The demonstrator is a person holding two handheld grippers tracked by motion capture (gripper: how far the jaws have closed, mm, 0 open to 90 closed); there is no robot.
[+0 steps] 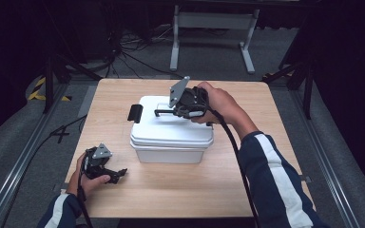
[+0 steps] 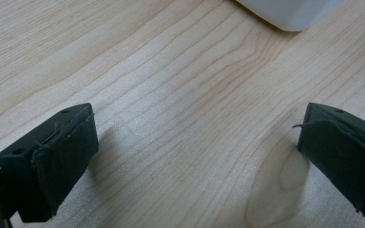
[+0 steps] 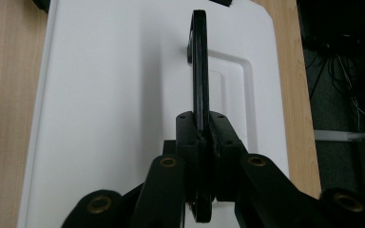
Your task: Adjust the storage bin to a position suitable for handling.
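On the wooden tabletop [image 1: 180, 190], the right gripper [image 3: 200, 142], jaws pinching the white box's [image 1: 171, 137] black handle [image 3: 199, 61], should lift straight up while the left gripper [image 2: 195, 156], jaws spread, waits.

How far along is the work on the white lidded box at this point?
Done: the right tool has shut on the box's black handle, raised upright above the lid. In hand: that grip. Left: the white box sits on the table, unlifted; left tool rests open, apart.
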